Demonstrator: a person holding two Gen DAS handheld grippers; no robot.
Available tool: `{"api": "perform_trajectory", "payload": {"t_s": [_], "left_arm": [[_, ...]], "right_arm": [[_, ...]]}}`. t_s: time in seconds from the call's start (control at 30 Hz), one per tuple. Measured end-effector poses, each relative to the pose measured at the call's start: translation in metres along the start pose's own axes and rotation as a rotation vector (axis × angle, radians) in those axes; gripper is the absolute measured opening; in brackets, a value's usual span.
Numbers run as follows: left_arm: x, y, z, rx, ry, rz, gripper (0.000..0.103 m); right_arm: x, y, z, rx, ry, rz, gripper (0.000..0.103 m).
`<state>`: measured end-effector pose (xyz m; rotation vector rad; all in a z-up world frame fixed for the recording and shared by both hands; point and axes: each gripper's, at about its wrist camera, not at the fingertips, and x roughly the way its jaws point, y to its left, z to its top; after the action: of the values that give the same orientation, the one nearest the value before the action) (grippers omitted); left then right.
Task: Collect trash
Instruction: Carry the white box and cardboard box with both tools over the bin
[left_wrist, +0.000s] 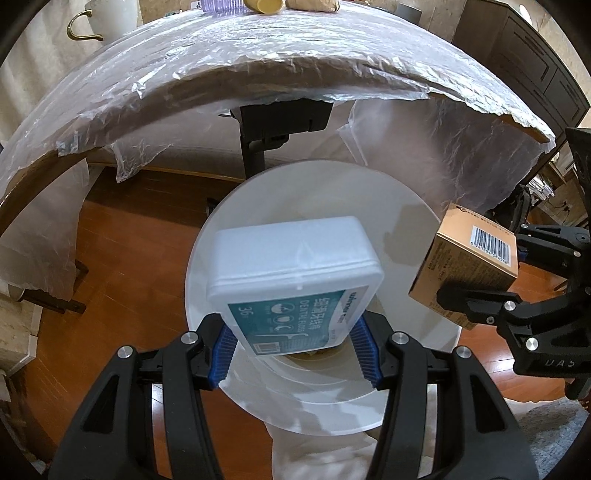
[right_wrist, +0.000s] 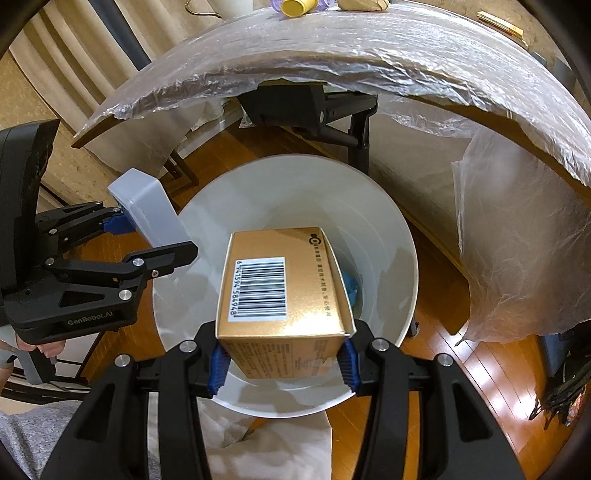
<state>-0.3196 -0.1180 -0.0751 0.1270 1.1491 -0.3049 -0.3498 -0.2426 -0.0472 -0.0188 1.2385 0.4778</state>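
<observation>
while one white bin (right_wrist: 388, 236) sits below, left hand-held gripper (left_wrist: 295, 354) clamps one floss box (left_wrist: 295, 273), right hand-held gripper (right_wrist: 282, 363) one gold carton (right_wrist: 284, 295).

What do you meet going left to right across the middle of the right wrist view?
Left gripper → dental floss box → white bin rim → gold carton held over the bin → hanging plastic sheet.

A white plastic dental floss box (left_wrist: 295, 273) with a teal label hangs tilted over the left side of the round white trash bin (left_wrist: 413, 206). Just right of it, a gold cardboard box (right_wrist: 284, 288) with a barcode sits above the bin's open mouth.
</observation>
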Motion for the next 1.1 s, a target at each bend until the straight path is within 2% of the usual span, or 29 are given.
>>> {"api": "perform_trajectory", "payload": {"t_s": [1.1], "left_arm": [[0.02, 0.003, 0.003, 0.025, 0.036, 0.044, 0.055]], "right_arm": [[0.01, -0.004, 0.002, 0.016, 0.027, -0.027, 0.047]]}}
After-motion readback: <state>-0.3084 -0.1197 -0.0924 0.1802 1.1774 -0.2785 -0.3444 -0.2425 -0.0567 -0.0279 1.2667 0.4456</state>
